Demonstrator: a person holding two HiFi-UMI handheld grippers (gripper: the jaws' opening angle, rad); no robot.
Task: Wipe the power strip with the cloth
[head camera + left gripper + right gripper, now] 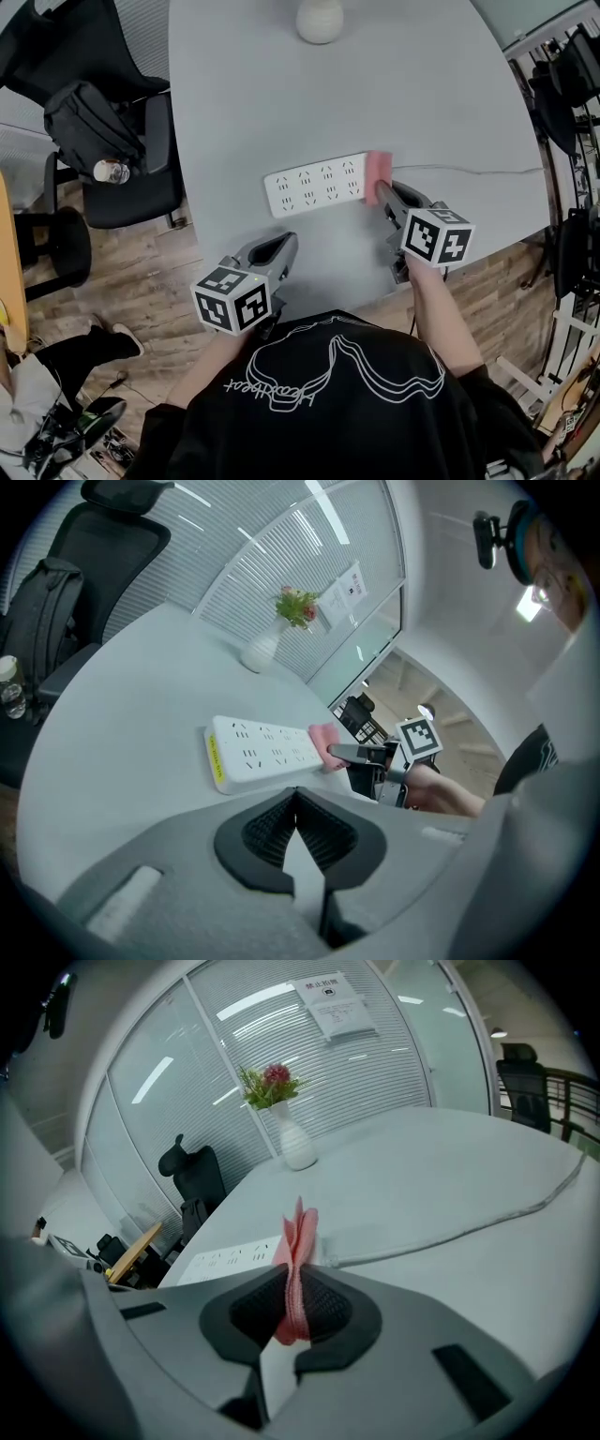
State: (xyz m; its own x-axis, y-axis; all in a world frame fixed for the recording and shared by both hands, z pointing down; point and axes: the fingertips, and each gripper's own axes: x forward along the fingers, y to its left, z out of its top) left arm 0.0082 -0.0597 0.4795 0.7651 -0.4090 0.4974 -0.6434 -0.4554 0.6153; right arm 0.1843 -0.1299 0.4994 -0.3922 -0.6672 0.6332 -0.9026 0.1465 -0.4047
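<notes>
Cloth (378,174) in right gripper (295,1299), perhaps against power strip (314,186) (left gripper (296,803) empty).

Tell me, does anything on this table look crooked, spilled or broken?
Nothing stands out. The power strip lies flat on the table, only slightly slanted, with no visible damage. The pink cloth is pinched in the right gripper at the strip's cord end, and the vase stands upright. No spills.

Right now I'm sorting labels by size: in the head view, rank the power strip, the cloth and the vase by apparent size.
1. power strip, clearly largest.
2-3. vase and cloth look about alike: the top edge cuts the vase, the right gripper covers part of the cloth, so unranked.
</notes>
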